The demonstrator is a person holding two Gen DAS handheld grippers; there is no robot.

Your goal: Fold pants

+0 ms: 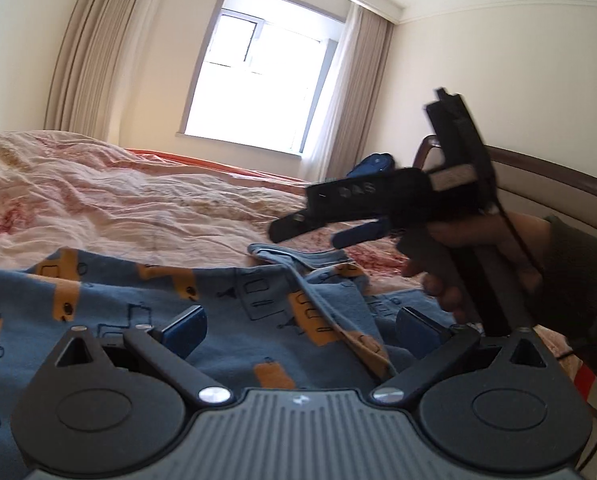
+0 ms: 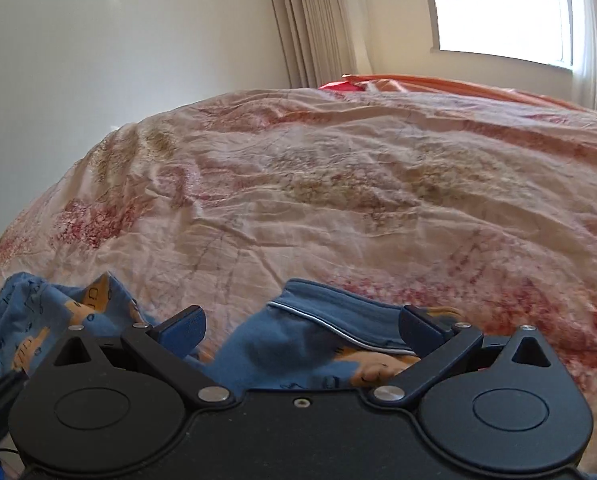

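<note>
Pants of blue cotton printed with orange blocks [image 1: 146,320] lie rumpled on the near edge of the bed, under both grippers. The left gripper [image 1: 300,332] hangs just above the cloth with its jaws spread wide and nothing between them. The right gripper [image 2: 300,330] is likewise spread wide, its blue pads on either side of a raised fold with a pale piped edge, but not pinching it. In the left wrist view the same right gripper [image 1: 330,232] shows from the side, blurred, held in a person's hand [image 1: 478,256] above the far end of the garment.

My reading is that this is the straightening step, with no fold made yet: the cloth is bunched and twisted. The next move calls for each gripper to close on an edge or corner and draw the pants flat over the wrinkled pink floral bedspread [image 2: 338,184].

Waistband and leg ends cannot be told apart; both gripper bodies hide the nearest cloth
</note>
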